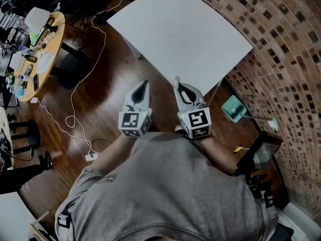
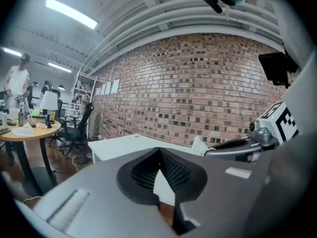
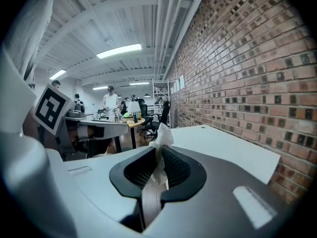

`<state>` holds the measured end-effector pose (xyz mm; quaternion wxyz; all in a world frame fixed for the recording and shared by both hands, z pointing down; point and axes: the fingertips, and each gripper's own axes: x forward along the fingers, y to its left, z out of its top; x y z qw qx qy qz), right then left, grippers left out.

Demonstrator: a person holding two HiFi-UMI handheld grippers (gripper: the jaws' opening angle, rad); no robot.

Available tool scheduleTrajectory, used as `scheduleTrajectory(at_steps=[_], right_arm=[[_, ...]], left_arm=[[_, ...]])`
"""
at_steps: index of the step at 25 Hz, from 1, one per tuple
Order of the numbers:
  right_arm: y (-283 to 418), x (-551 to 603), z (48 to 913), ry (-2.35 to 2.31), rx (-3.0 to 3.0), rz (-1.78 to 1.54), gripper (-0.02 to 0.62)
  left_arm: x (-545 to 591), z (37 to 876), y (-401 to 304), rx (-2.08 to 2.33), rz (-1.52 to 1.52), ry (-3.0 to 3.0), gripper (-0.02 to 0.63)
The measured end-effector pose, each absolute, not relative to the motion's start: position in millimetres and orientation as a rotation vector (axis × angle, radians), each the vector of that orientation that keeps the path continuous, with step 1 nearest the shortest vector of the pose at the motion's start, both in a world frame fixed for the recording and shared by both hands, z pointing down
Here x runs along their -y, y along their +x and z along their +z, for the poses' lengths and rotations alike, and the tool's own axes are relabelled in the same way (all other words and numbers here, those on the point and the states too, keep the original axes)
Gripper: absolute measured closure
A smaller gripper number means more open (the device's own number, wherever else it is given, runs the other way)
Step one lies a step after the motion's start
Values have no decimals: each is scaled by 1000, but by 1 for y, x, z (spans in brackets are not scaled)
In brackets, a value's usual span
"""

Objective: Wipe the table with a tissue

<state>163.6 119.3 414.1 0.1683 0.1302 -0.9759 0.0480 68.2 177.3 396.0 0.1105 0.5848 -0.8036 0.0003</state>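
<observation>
The white table (image 1: 180, 34) stands ahead of me, bare, against the brick wall. Both grippers hang over the wood floor just short of its near edge. My right gripper (image 1: 176, 84) is shut on a crumpled white tissue (image 1: 176, 78); in the right gripper view the tissue (image 3: 161, 138) pokes up from between the jaws, with the table (image 3: 223, 148) beyond. My left gripper (image 1: 146, 83) is beside it, jaws together at the tips and holding nothing. The left gripper view shows those jaws (image 2: 159, 152), the table (image 2: 129, 144) and the tissue (image 2: 199, 145) at the right.
A brick wall (image 1: 281, 44) curves round the table's far and right sides. At the left, a round wooden table (image 1: 37, 44) carries clutter, and a white cable (image 1: 75, 109) trails over the floor. A teal bin (image 1: 233, 107) sits under the table's right corner. People stand far off (image 3: 111, 103).
</observation>
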Motion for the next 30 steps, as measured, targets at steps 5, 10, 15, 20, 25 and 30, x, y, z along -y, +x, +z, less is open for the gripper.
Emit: scheduleTrajectory(at_steps=[5,10,15,20,25,30], right_arm=[[111,-129,409,482,2752,138,537],[70,-142,412,599,2717,172,537],[46,-149,420,660,2681,206,537],[39,-126,422,742,2665,230,537],[38,-87,429,813,2649,261,537],[38,-42,435,883,2635,304,537]], left_arm=[[-176,392,12,2280,-6,1819,604],[-187,396,-34,2198,-10,1877,604],[-188,403,-68,2163,5,1905,604],[-162,406,-78,2105,17,1941,604],[-120,408,-83,2065,62,1994,604],[-68,412,-89,2014,107,2034,604]])
